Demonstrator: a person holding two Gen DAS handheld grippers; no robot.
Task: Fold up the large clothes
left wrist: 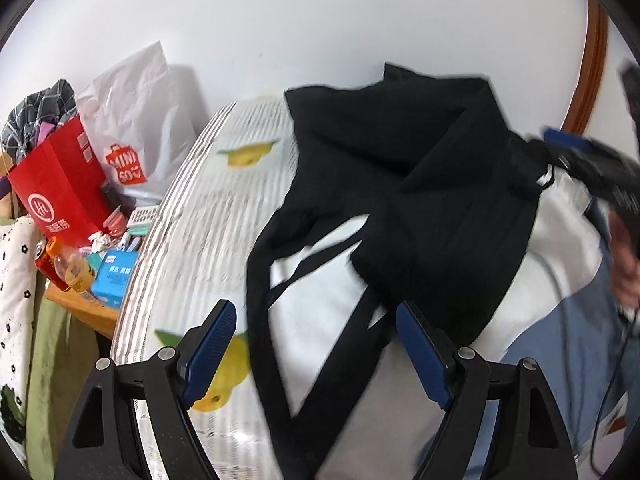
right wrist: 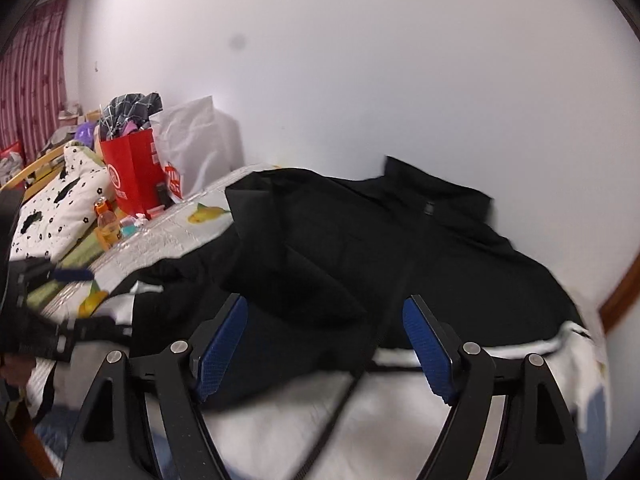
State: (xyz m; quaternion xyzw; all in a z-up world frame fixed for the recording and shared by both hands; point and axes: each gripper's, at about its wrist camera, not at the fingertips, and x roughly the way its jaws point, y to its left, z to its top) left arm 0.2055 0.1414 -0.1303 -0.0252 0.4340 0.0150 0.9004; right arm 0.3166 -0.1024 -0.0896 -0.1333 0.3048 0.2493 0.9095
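A large black and white jacket (left wrist: 420, 184) lies spread on the bed, its black upper part folded over and its white lower part with black stripes nearest me. My left gripper (left wrist: 316, 320) is open and empty just above the white part. My right gripper (right wrist: 324, 320) is open and empty over the jacket (right wrist: 360, 248), near its black zipper line. The right gripper also shows blurred at the right edge of the left wrist view (left wrist: 592, 160). The left gripper shows blurred at the left edge of the right wrist view (right wrist: 60, 312).
The bed cover (left wrist: 224, 208) is grey-striped with yellow fruit prints. Left of the bed a wooden table holds a red paper bag (left wrist: 60, 184), a white shopping bag (left wrist: 136, 120), bottles and small boxes. A white wall (right wrist: 360, 80) stands behind the bed.
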